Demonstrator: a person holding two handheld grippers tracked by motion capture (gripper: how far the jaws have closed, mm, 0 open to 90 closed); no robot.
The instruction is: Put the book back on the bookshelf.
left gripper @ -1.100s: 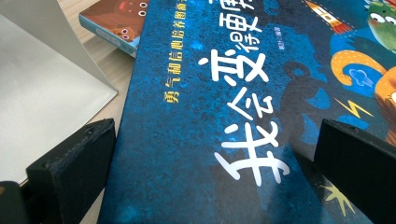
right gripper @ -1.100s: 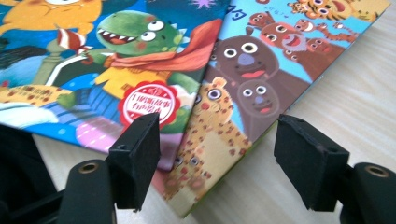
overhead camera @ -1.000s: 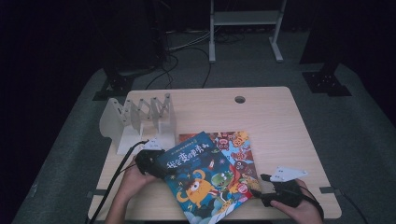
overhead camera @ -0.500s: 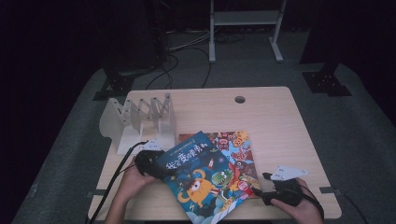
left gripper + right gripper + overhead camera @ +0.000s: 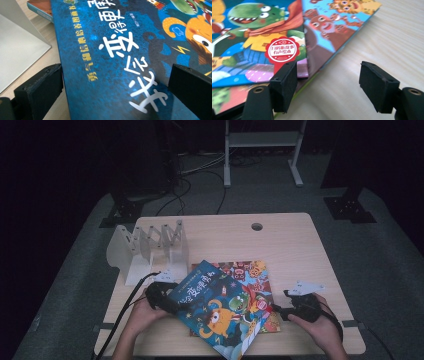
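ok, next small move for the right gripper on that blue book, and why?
Probably slide the right gripper a little further in along the table so its open jaws straddle the blue book's corner, then close. In the right gripper view one pad sits at the corner and the other over bare wood. The left gripper already straddles the book's far edge.

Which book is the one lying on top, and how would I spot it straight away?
Start at the wooden table, then look to its near edge, right of the white slotted rack. Two picture books overlap there; the dark blue book lies askew on top. Unlike the orange-trimmed book beneath, it has white lettering and an orange cartoon creature on its cover.
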